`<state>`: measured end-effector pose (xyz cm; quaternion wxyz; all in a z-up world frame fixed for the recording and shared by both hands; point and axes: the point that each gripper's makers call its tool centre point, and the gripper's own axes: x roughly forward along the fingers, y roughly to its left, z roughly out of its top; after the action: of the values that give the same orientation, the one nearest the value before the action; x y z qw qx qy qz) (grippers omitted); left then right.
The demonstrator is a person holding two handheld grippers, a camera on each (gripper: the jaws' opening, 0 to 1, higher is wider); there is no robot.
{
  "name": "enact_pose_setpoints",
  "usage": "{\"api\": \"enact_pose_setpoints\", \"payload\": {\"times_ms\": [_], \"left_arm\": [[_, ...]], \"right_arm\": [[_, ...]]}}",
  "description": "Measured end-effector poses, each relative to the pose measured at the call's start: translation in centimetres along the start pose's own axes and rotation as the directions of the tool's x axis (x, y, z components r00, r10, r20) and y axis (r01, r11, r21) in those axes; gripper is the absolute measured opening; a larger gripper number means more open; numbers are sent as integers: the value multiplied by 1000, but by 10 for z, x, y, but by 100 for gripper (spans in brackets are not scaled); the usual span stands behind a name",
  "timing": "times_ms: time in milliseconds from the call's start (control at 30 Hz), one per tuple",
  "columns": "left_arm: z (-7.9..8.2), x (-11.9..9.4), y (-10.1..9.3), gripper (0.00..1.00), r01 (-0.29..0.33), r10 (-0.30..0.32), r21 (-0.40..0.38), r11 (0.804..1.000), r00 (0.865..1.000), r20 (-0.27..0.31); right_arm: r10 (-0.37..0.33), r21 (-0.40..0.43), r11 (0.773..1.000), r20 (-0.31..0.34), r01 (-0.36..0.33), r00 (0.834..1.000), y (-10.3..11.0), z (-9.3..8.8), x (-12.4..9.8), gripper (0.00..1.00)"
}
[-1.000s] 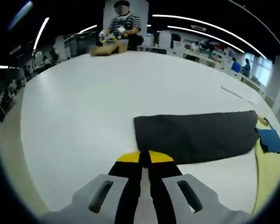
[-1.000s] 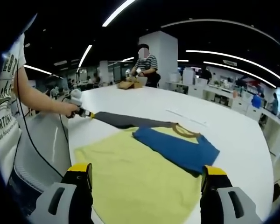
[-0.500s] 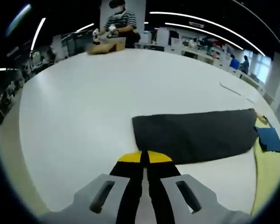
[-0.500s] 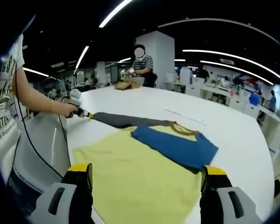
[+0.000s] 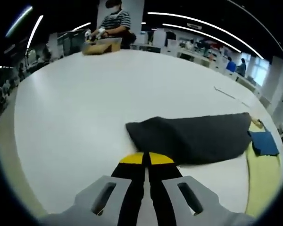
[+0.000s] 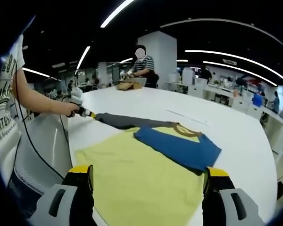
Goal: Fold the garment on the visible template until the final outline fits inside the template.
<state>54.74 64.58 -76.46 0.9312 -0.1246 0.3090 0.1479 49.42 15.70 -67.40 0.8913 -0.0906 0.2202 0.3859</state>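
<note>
Garment's dark grey sleeve (image 5: 193, 137) is what we see change first in the left gripper view: half a second ago it lay flat on the white desk (image 5: 85, 94), and now its near-left end has humped up and drawn in toward the yellow template (image 5: 262, 174) on the right. Our left hand-held gripper (image 5: 142, 159) has its jaws pressed together just at that sleeve edge; we cannot tell whether cloth is pinched between them. We judge the sleeve fold has begun.

In the right gripper view, the blue garment (image 6: 179, 148) lies on the far part of the template, sleeve running far-left to the left hand-held gripper. Our right hand-held gripper (image 6: 148, 181) hovers near, jaws wide apart, holding nothing, unchanged.
</note>
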Motion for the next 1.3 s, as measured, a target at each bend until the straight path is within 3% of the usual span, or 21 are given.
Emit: {"api": "enact_pose_setpoints", "payload": {"times_ms": [567,933,1000,1300], "left_arm": [[27,-10,-45,0,137,-136,-28,990,990,48],[49,-16,-74,0,214,-215,18,977,973,89],[52,-17,-83,0,242,-240,-1,970,966,96],[62,-18,-104,0,278,-280,33,960,954,110]], "right_arm": [[25,-4,1000,-16,-25,1000,8,-1,1,99],[28,-7,1000,-16,-28,999,10,-1,3,99],[27,-5,1000,-16,-27,1000,11,-1,3,99],[33,-1,999,-6,-33,999,14,0,4,99]]}}
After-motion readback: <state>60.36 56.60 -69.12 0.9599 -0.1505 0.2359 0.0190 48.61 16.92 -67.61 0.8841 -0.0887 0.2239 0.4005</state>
